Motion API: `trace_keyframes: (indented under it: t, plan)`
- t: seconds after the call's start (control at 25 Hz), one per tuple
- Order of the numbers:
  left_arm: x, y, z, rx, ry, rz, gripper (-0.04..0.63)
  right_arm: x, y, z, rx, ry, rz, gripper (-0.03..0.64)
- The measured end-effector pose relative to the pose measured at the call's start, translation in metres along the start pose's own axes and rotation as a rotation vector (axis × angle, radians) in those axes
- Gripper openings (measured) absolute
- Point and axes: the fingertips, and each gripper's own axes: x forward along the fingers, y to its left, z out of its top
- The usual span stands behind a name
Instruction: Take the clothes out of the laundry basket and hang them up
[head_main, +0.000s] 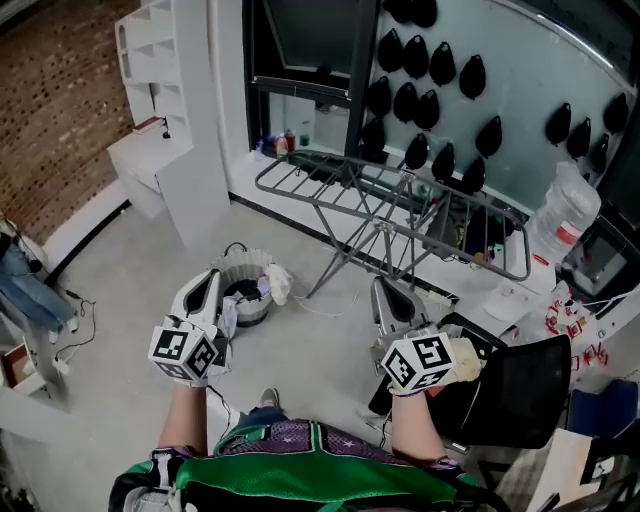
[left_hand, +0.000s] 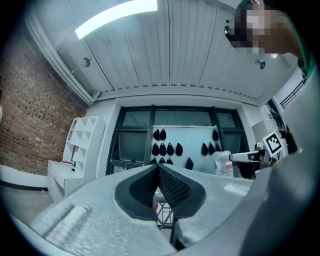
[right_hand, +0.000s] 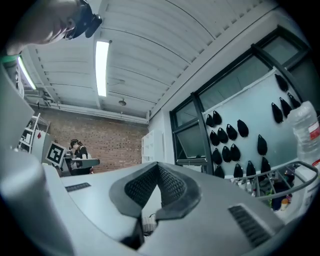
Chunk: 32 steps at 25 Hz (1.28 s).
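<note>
**Hard to make out.** The left gripper (head_main: 207, 290) overlaps the near-left wall of the laundry basket (head_main: 243, 263). The clothes (head_main: 246, 293) inside read only as a dark heap, and single garments cannot be told apart. Black teardrop shapes (head_main: 432, 62) sit on the pale pane, kind unclear. A black chair (head_main: 512, 392) is cut off at the lower right.

**Room.** Brick wall (head_main: 50, 90) far left, with a white shelf unit (head_main: 165, 70) beside it. Grey floor (head_main: 130, 270) throughout.

**Containers.** The laundry basket is round and stands on the floor, left of the drying rack (head_main: 385, 232) and apart from it. It holds the dark clothes, and one white cloth (head_main: 279, 284) hangs over its right rim. A clear bottle (head_main: 565, 210) stands far right.

**Grippers.** Left gripper: jaws pressed together, holding nothing (its own view shows pad against pad). Right gripper (head_main: 388, 292): likewise closed and empty, in front of the rack's legs.
</note>
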Motion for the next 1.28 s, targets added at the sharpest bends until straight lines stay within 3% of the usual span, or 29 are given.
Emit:
trace_keyframes:
  t: [0.28, 0.64, 1.28]
  plan:
    - [-0.003, 0.052, -0.001, 0.034, 0.021, 0.078, 0.017, 0.05, 0.009, -0.015, 0.045, 0.005, 0.045, -0.002]
    - [0.0, 0.157, -0.019, 0.021, 0.036, 0.164, 0.017, 0.158, 0.058, -0.038, 0.01, 0.035, 0.111, 0.0]
    - [0.059, 0.301, -0.075, -0.004, 0.092, 0.147, 0.017, 0.326, 0.122, -0.076, -0.006, 0.049, 0.181, 0.0]
